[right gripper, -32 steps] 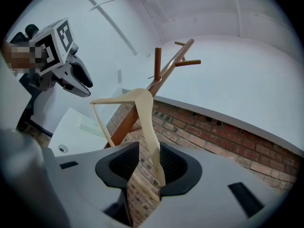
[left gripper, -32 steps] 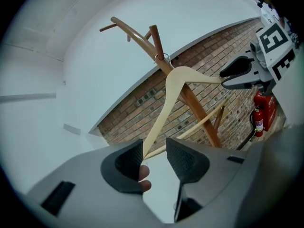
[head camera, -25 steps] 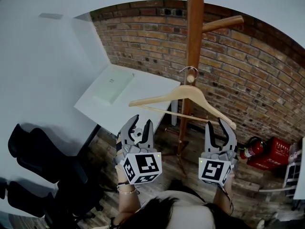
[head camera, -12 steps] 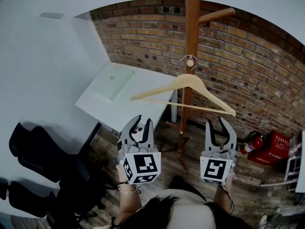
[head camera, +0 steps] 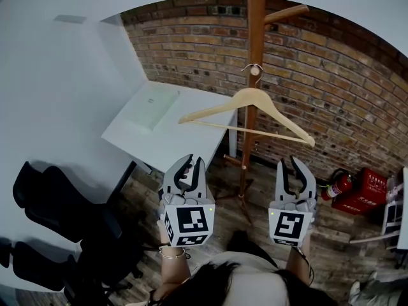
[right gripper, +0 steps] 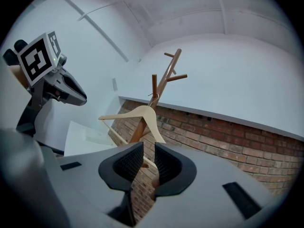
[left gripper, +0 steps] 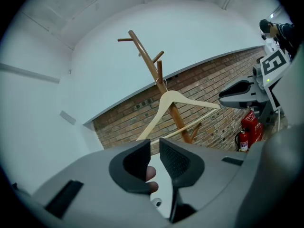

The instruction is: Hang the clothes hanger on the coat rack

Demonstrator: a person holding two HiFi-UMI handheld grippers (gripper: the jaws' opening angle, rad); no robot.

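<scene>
Two grippers empty | left gripper (head camera: 190, 166) and right gripper (head camera: 291, 167), lower centre, jaws just narrowed to slim gaps, drawn back | clothes hanger (head camera: 255, 95) hooked on coat rack (head camera: 255, 30), upper centre, well apart | hanging looks done

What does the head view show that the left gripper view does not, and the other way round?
Only the head view shows the black office chair. Only the left gripper view shows the top end of the coat rack with its highest peg. Both show the wooden clothes hanger hooked on the rack, the brick wall and the red fire extinguisher.
</scene>
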